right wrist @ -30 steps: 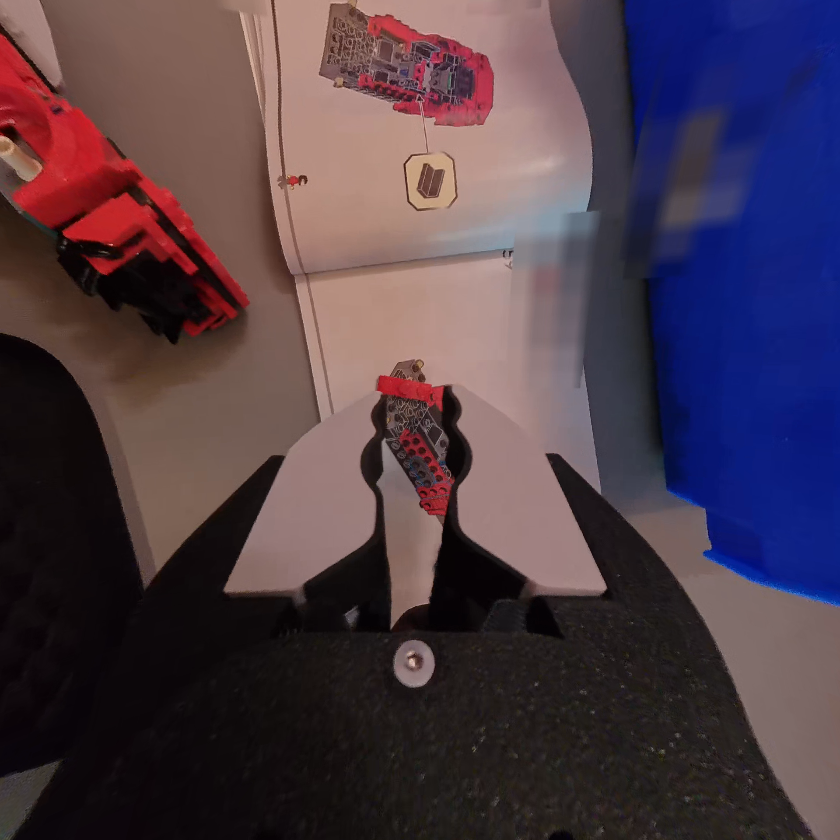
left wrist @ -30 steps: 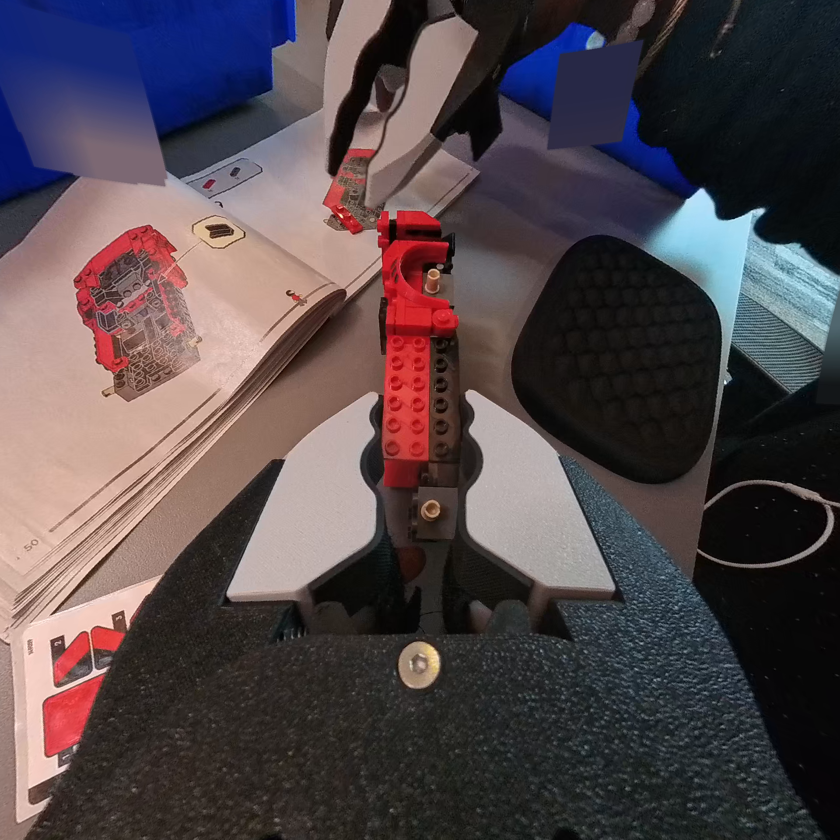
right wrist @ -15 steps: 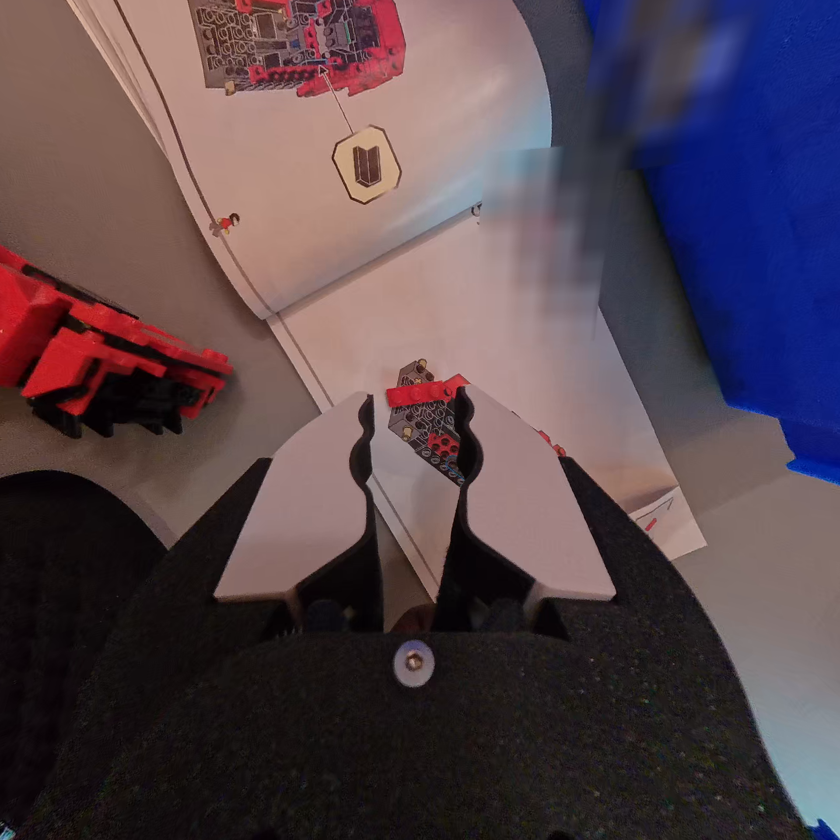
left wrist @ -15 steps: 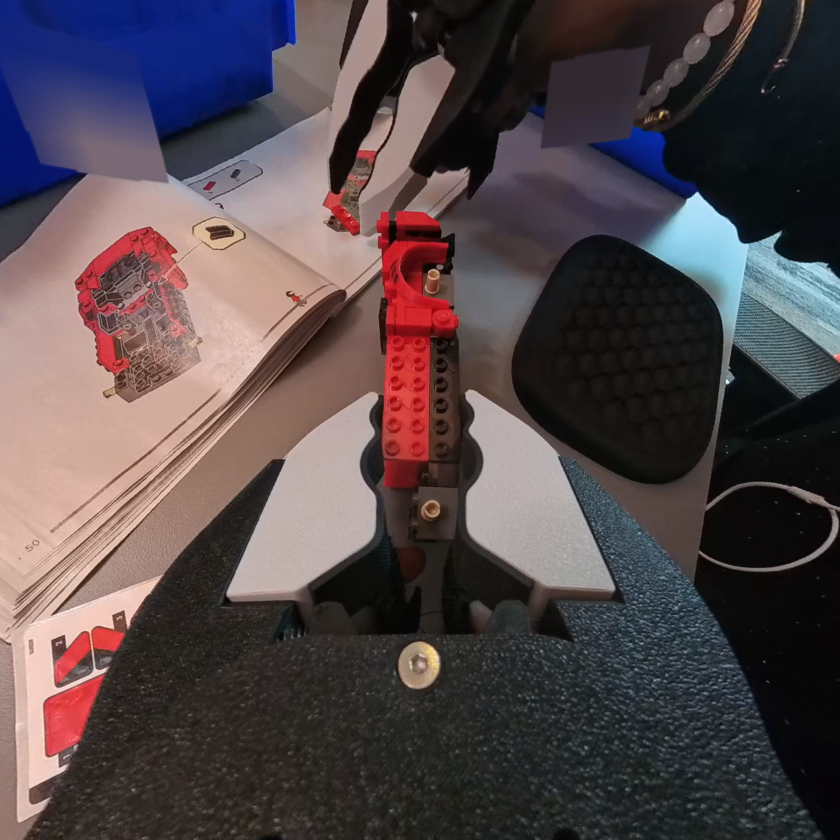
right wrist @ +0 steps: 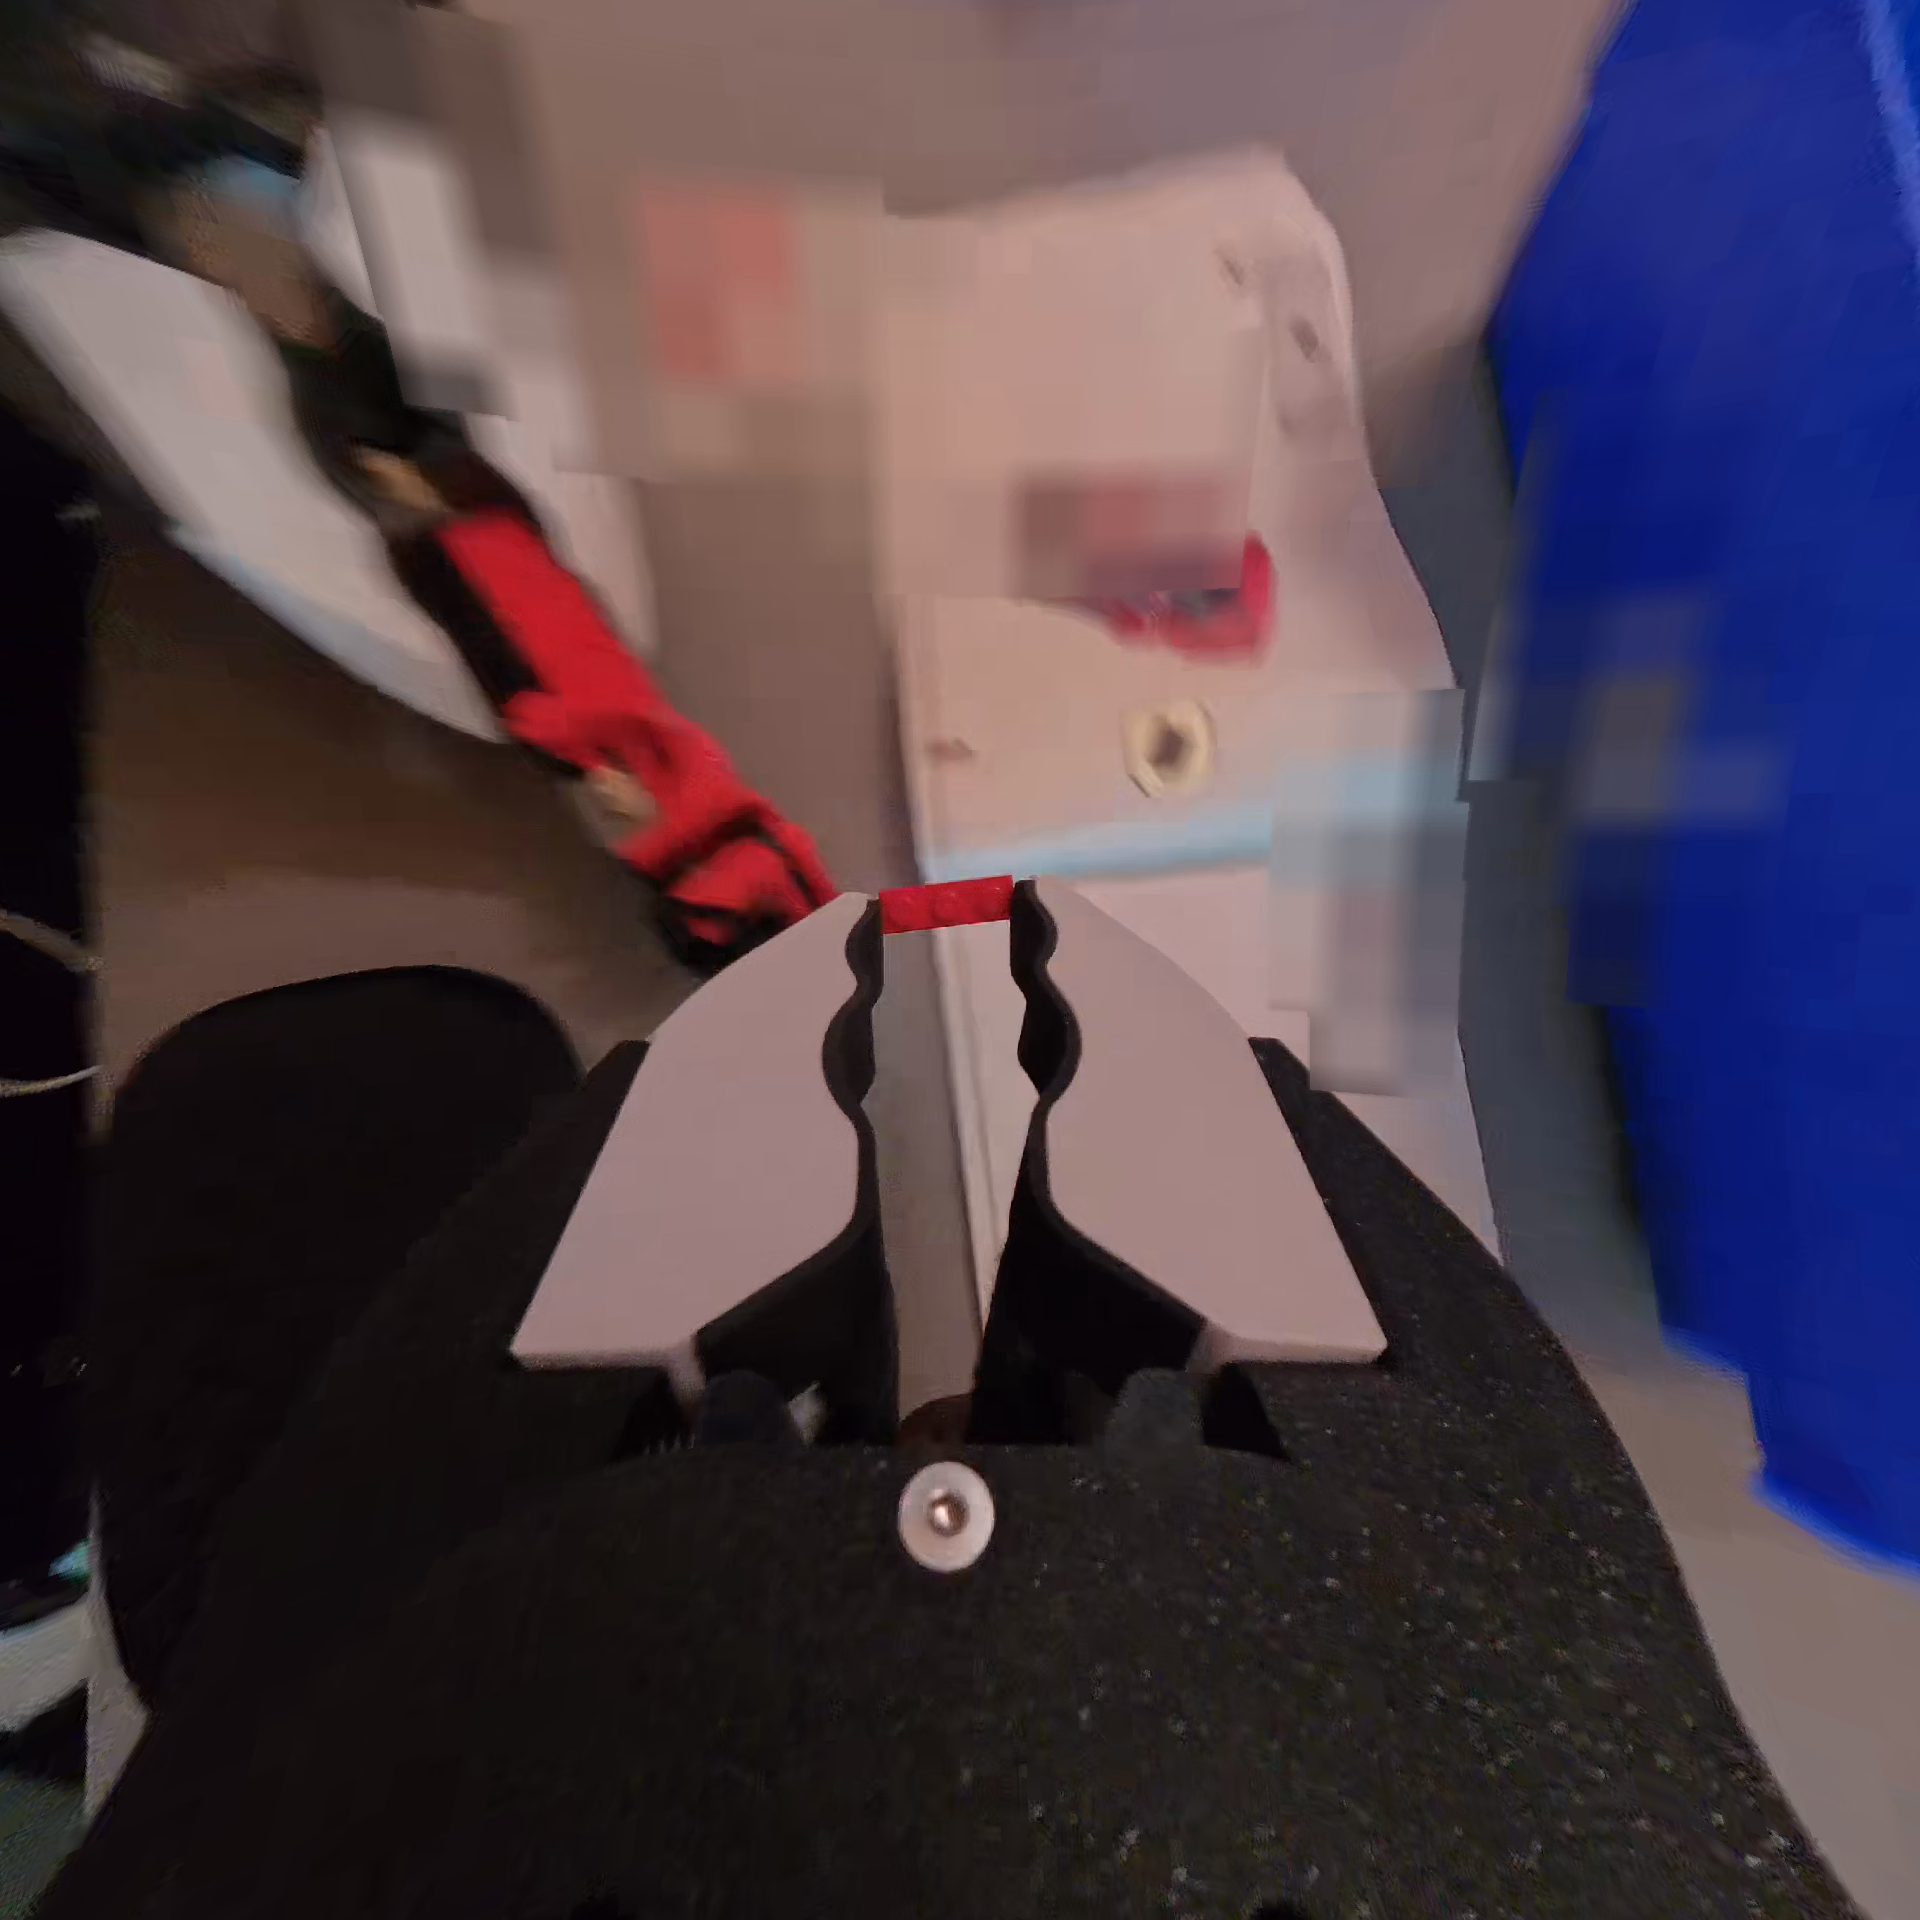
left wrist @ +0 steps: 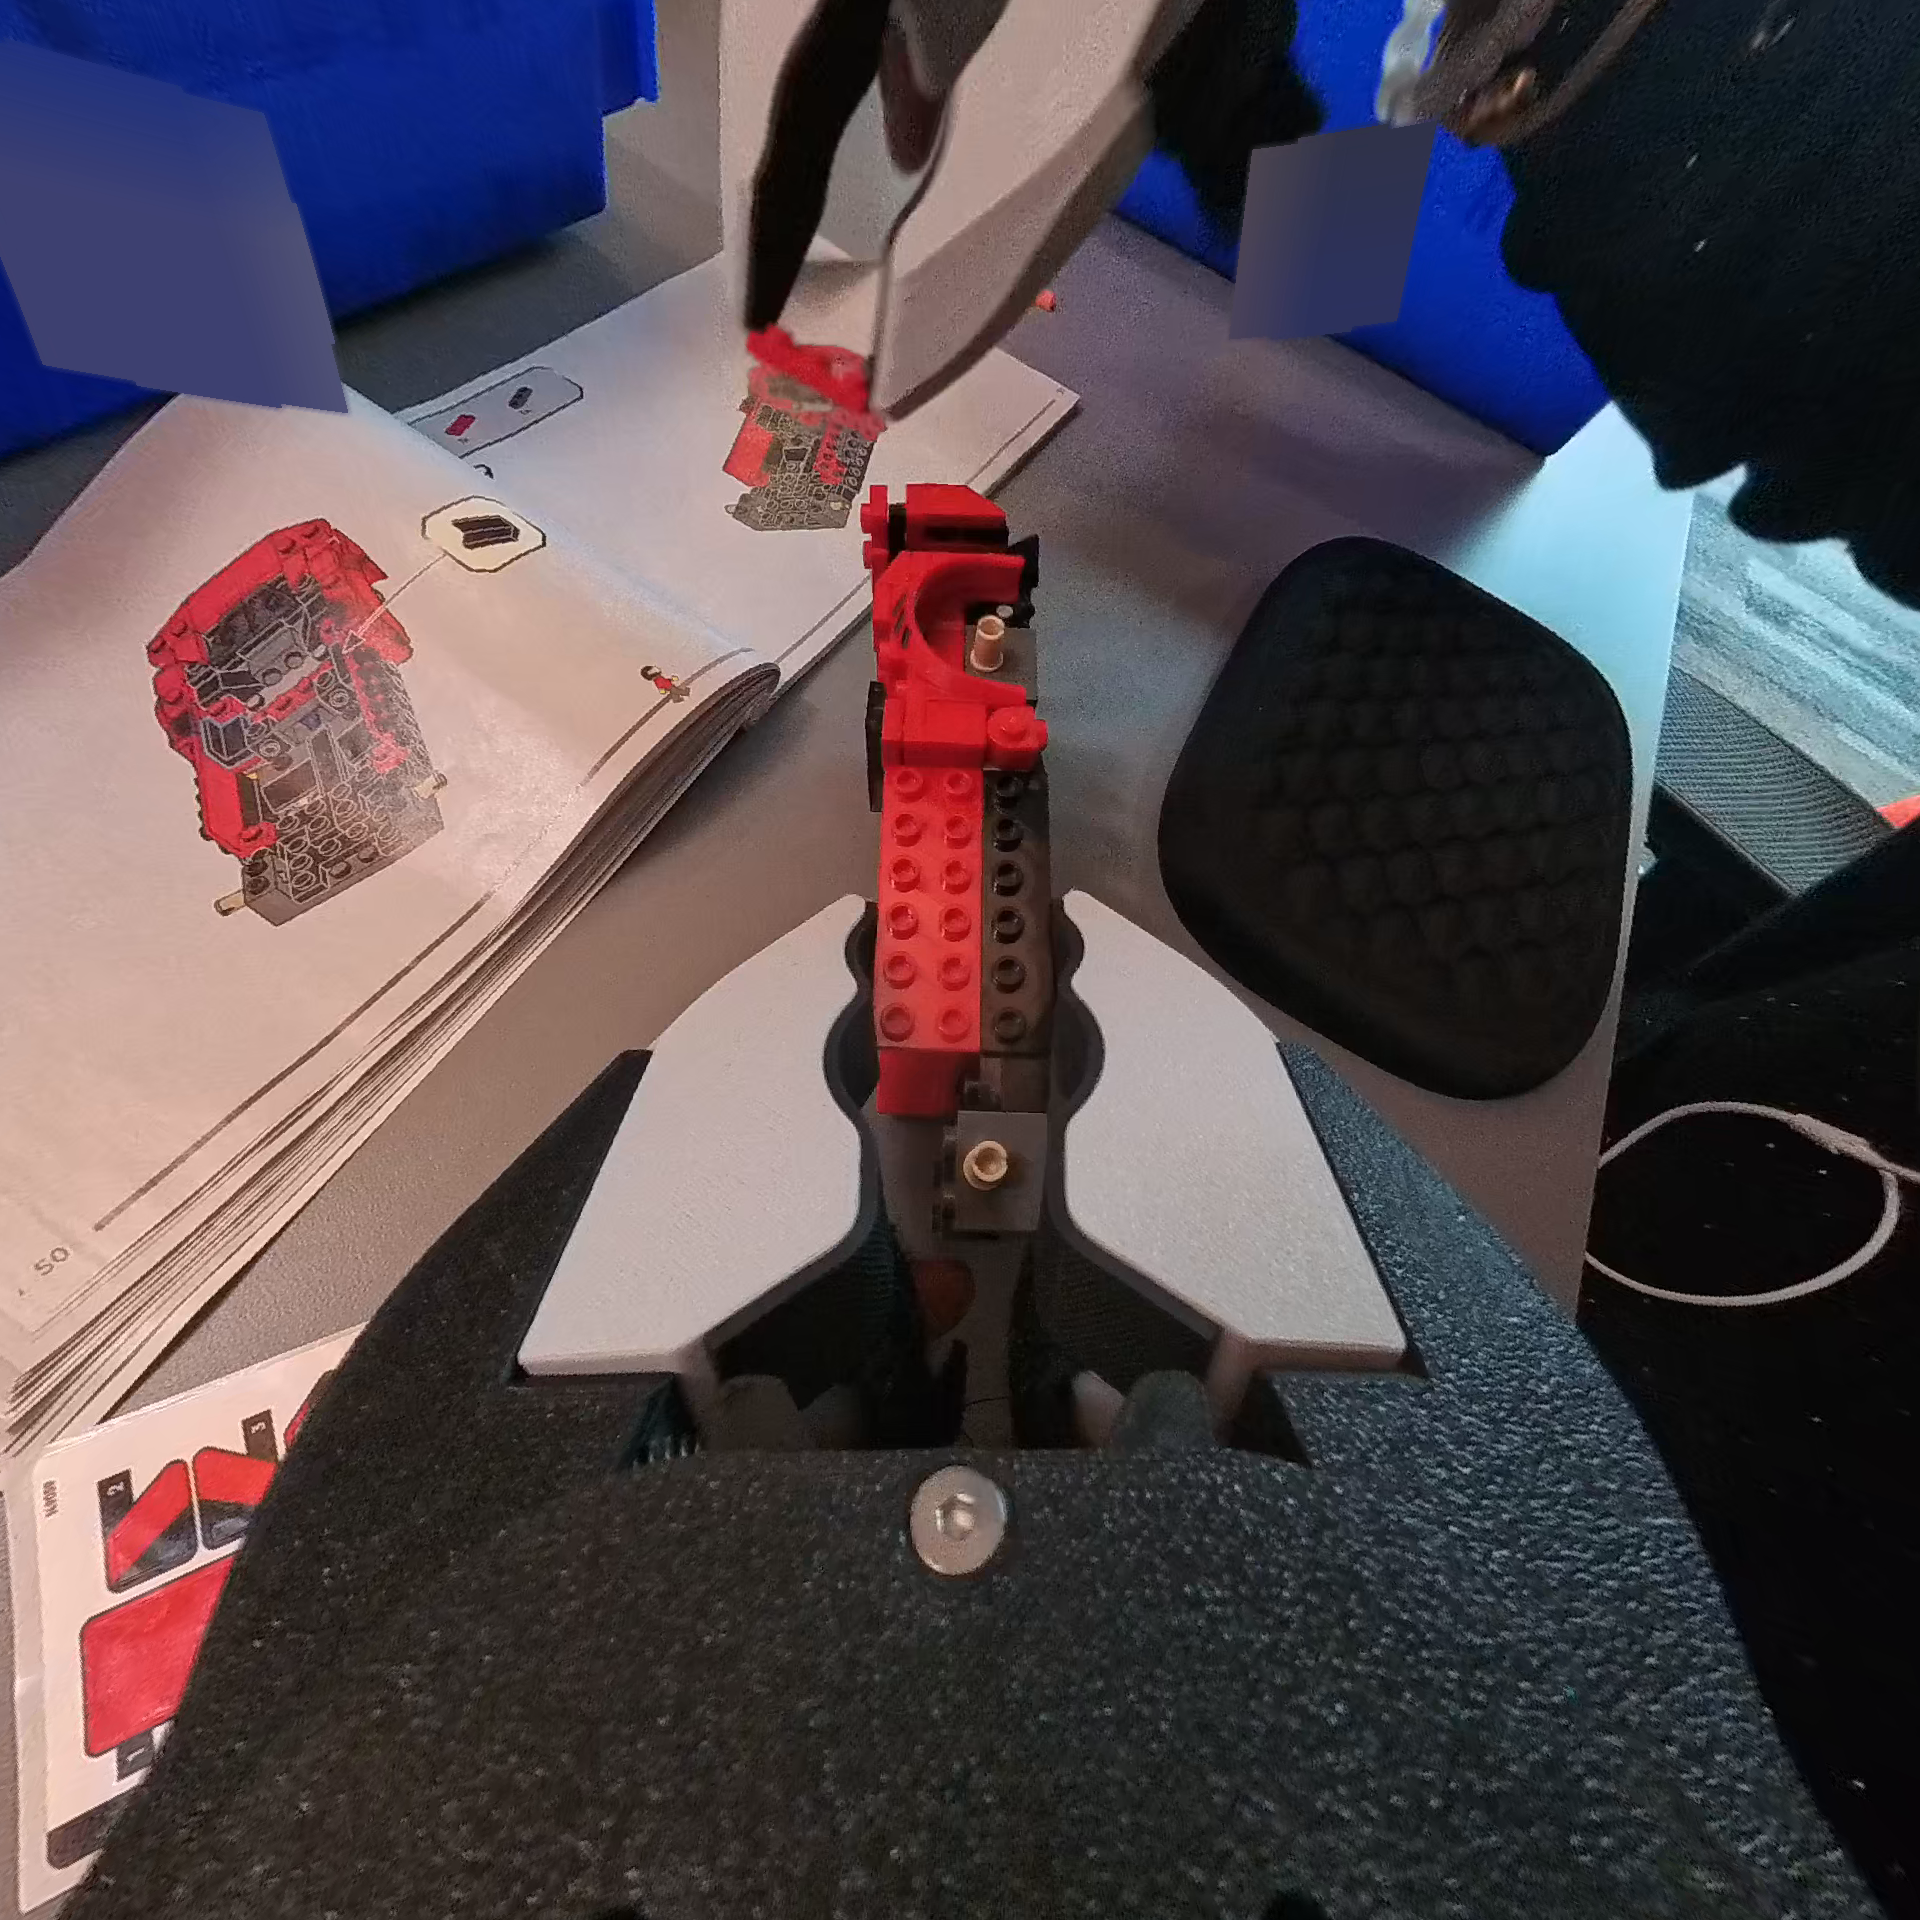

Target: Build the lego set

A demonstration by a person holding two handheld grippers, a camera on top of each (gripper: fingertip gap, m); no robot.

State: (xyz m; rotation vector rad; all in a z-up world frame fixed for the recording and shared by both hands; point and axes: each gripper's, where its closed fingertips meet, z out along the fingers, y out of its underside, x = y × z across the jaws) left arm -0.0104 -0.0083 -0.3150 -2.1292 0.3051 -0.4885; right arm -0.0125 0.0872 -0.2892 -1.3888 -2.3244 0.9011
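Observation:
My left gripper (left wrist: 961,914) is shut on a red and black lego car body (left wrist: 951,790), held on its side above the grey table, with tan pegs on it. The car body also shows blurred in the right wrist view (right wrist: 644,748). My right gripper (right wrist: 945,899) is shut on a small red plate (right wrist: 945,902), pinched flat between the fingertips. In the left wrist view the right gripper (left wrist: 831,353) hangs above the open instruction booklet (left wrist: 312,831), with the red plate (left wrist: 810,364) at its tips, just beyond the car body's far end.
A black padded rest (left wrist: 1392,821) lies on the table right of the car body. A sticker sheet (left wrist: 114,1621) lies at the near left. Blue bins (left wrist: 364,135) stand behind the booklet. A white cable (left wrist: 1745,1205) loops at the right. The right wrist view is motion-blurred. The gap from one gripper's tips to the other's is roughly 11 cm.
My right gripper has closed on the small red plate, lifted it off the booklet page and swung toward the car body. My left gripper and the car body have stayed still.

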